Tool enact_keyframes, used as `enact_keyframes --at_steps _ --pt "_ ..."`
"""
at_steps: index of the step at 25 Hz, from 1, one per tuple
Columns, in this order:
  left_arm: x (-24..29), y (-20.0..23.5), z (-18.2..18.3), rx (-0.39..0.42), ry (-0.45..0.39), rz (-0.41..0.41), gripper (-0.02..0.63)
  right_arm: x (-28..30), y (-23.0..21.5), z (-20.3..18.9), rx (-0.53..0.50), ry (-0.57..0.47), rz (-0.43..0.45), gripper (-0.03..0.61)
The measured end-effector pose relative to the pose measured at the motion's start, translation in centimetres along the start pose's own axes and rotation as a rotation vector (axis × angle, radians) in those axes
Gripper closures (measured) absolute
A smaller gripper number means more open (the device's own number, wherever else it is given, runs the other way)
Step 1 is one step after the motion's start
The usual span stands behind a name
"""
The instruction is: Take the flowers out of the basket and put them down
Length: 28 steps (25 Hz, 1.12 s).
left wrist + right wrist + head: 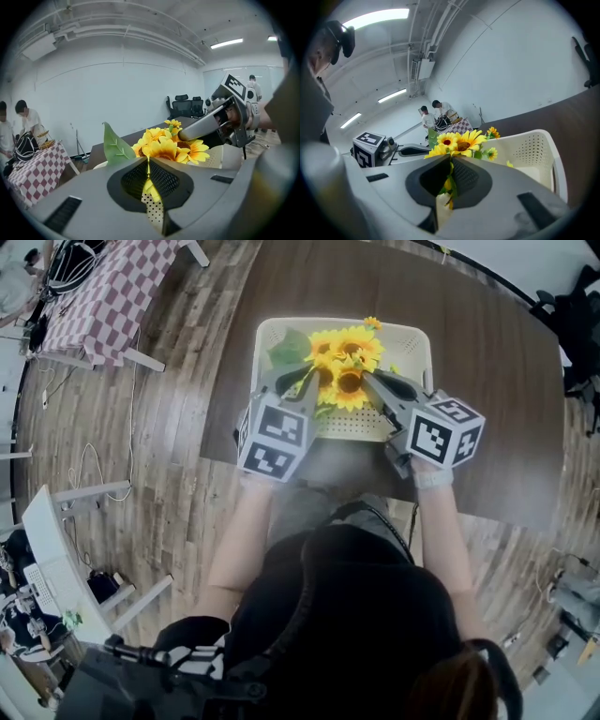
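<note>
A bunch of yellow sunflowers [345,360] with a green leaf [287,348] stands in a cream perforated basket [415,337] on a dark brown table [487,381]. My left gripper [313,381] comes in from the left, my right gripper [369,381] from the right, both at the bunch. In the left gripper view the jaws [149,177] are shut with yellow petals pinched between them, below the blooms [165,147]. In the right gripper view the jaws [450,182] are shut on a stem and petals, under the flower heads [459,139], with the basket wall [534,150] behind.
A table with a red-and-white checked cloth [112,287] stands at the back left, with people [23,123] beside it. Black office chairs [185,105] stand by the far wall. White equipment [52,554] and cables lie on the wood floor to my left.
</note>
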<state>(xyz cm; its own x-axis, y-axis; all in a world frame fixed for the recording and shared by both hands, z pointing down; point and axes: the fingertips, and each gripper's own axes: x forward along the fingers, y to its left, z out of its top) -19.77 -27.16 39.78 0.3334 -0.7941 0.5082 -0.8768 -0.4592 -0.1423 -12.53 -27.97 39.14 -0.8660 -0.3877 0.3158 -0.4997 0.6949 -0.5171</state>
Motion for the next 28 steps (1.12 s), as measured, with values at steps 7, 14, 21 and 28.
enact_keyframes --at_steps 7,14,21,28 --pt "-0.8 -0.9 2.4 -0.008 -0.014 0.076 0.604 -1.8 0.1 1.8 -0.042 -0.012 0.064 0.569" --pt "0.3 -2.1 6.4 0.007 -0.04 0.132 0.606 -4.2 -1.4 5.1 -0.046 -0.054 0.116 0.569" --pt "-0.4 -2.4 7.9 0.045 -0.082 0.139 0.605 -5.2 -0.9 6.2 -0.056 -0.116 0.121 0.569" --pt "-0.2 -2.5 8.1 0.083 -0.12 0.101 0.606 -5.6 -0.8 6.3 -0.051 -0.175 0.089 0.571"
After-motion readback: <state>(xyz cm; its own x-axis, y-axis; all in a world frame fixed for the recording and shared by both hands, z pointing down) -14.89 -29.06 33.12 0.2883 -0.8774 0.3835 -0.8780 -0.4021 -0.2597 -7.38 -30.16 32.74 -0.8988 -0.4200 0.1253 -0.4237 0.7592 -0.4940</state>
